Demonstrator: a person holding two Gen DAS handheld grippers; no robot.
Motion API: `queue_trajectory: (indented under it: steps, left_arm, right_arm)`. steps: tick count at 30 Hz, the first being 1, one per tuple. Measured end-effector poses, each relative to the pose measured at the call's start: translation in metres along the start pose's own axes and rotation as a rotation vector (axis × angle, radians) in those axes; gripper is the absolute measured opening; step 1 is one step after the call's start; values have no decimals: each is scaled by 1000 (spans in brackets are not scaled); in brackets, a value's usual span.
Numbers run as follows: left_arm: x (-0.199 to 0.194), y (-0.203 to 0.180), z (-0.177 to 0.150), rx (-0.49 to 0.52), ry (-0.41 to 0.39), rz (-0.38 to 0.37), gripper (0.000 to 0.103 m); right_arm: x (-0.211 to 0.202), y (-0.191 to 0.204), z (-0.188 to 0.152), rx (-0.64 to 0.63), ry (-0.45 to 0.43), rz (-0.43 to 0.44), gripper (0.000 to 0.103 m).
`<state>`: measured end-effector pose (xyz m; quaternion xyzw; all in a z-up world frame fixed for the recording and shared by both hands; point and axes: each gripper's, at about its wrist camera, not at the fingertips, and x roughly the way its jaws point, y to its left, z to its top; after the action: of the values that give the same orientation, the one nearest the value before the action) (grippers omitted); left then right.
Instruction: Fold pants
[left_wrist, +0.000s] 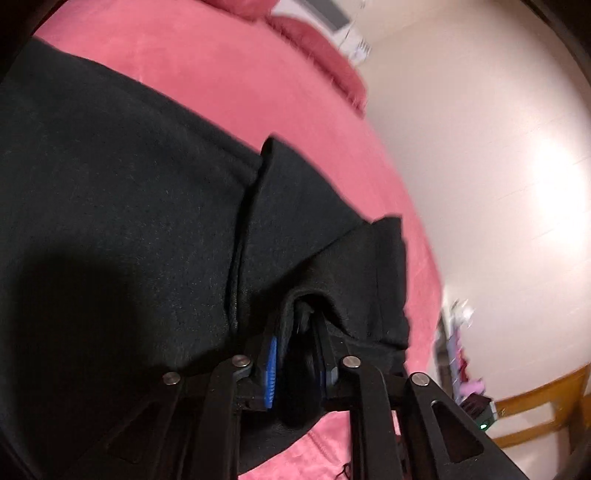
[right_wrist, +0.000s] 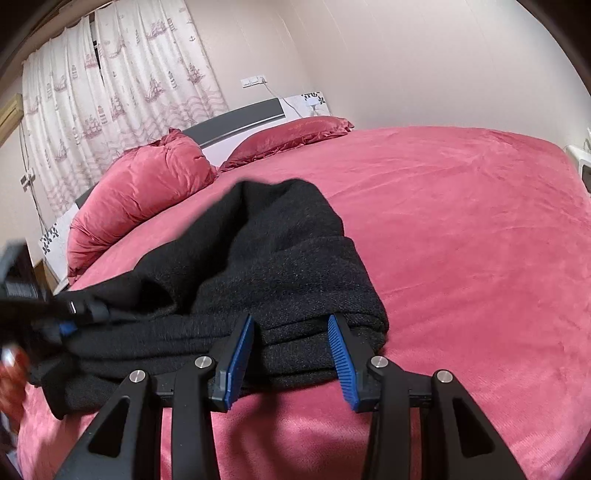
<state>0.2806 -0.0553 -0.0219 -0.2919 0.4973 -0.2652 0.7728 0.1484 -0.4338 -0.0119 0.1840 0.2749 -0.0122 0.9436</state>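
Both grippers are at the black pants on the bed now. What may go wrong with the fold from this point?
1. The left gripper pinches only a small bunch of the pants; it may slip out.
2. The right gripper straddles several thick layers and might catch only some, skewing the fold.

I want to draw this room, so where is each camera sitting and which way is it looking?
Left wrist: sits on the left gripper, looking down at the black pants it pinches; beyond lie the pink bed and a wall.
Right wrist: sits on the right gripper, looking across the bed toward the pillows, headboard and curtains; its blue pads grip the folded pants edge.
Shared: the pants and bed; the left gripper shows blurred at the right view's left edge.
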Motion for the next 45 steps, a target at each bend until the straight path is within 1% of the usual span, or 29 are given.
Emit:
queue_trajectory:
  steps: [1, 2, 3, 5, 7, 10, 12, 13, 15, 16, 17, 18, 19, 20, 21, 23, 24, 27, 29, 30, 32, 33, 34, 35, 37, 39, 42, 43, 45]
  left_arm:
    - [-5, -6, 0, 28, -27, 16, 38]
    - [-9, -15, -2, 67, -48, 36, 62]
    - [-14, -26, -3, 122, -76, 66, 69]
    - [-22, -56, -6, 287, -153, 111, 74]
    - [-17, -84, -7, 446, -156, 150, 81]
    - [17, -128, -20, 668, -48, 179, 82]
    - [37, -145, -31, 772, 30, 180, 83]
    - [50, -152, -36, 824, 63, 199, 83]
    - [79, -162, -49, 910, 106, 286, 83]
    - [89, -161, -51, 927, 122, 316, 83]
    - [102, -161, -52, 934, 150, 342, 82]
    - [110, -159, -50, 924, 167, 339, 73]
    - [118, -157, -46, 895, 183, 325, 50]
    - [119, -157, -42, 861, 197, 314, 38]
    - [116, -155, -33, 803, 214, 283, 37]
    - [102, -149, -12, 673, 221, 207, 11]
    - [95, -146, -3, 637, 202, 201, 11]
    - [64, -124, 44, 440, 101, 162, 12]
    - [42, -100, 74, 298, 8, 185, 13]
    - [30, -83, 87, 226, -33, 210, 17]
    - [22, -64, 97, 158, -60, 260, 41]
    - [16, -52, 96, 132, -58, 267, 47]
    - [14, -45, 92, 126, -54, 269, 59]
    - [12, -42, 85, 134, -47, 282, 66]
    - [16, -38, 66, 187, -17, 319, 68]
    - [23, -36, 49, 234, 26, 348, 77]
    - [36, -33, 23, 258, 127, 319, 79]
    - [41, -37, 15, 275, 134, 330, 83]
    - [44, -44, 3, 330, 115, 362, 84]
  right_arm:
    - [-1, -2, 0, 8, -2, 7, 43]
    - [-1, -3, 0, 13, -2, 11, 43]
    - [-1, -4, 0, 17, -1, 14, 43]
    - [0, -6, 1, 20, 1, 16, 43]
    - [-1, -6, 1, 22, 0, 18, 43]
    - [-1, -7, 1, 26, 0, 22, 43]
    - [-1, -8, 2, 31, -1, 27, 43]
    - [-1, -9, 1, 36, -3, 32, 43]
    - [-2, -13, 1, 49, -9, 45, 42]
    - [-2, -14, 1, 54, -12, 48, 42]
    - [-3, -16, 1, 61, -15, 52, 42]
    - [-3, -17, 1, 65, -16, 56, 42]
    - [-3, -18, 1, 67, -14, 55, 41]
    - [-3, -18, 1, 69, -14, 56, 41]
    - [-4, -17, -1, 71, -14, 56, 41]
    - [-4, -20, -1, 80, -15, 67, 41]
    - [-5, -22, -1, 84, -16, 71, 41]
    - [-6, -24, -1, 95, -14, 81, 41]
    - [-7, -23, -1, 94, -14, 80, 41]
    - [-7, -23, -1, 93, -14, 79, 41]
    - [-7, -24, -1, 94, -14, 81, 41]
    - [-7, -24, -1, 95, -13, 82, 41]
    - [-7, -25, -1, 97, -13, 84, 41]
    - [-7, -25, 0, 97, -12, 85, 41]
    - [-7, -26, 0, 100, -11, 88, 41]
    - [-7, -27, 0, 103, -12, 92, 41]
    - [-8, -28, 0, 110, -13, 99, 41]
    - [-8, -29, 0, 112, -13, 102, 41]
    - [-8, -31, 0, 118, -16, 110, 41]
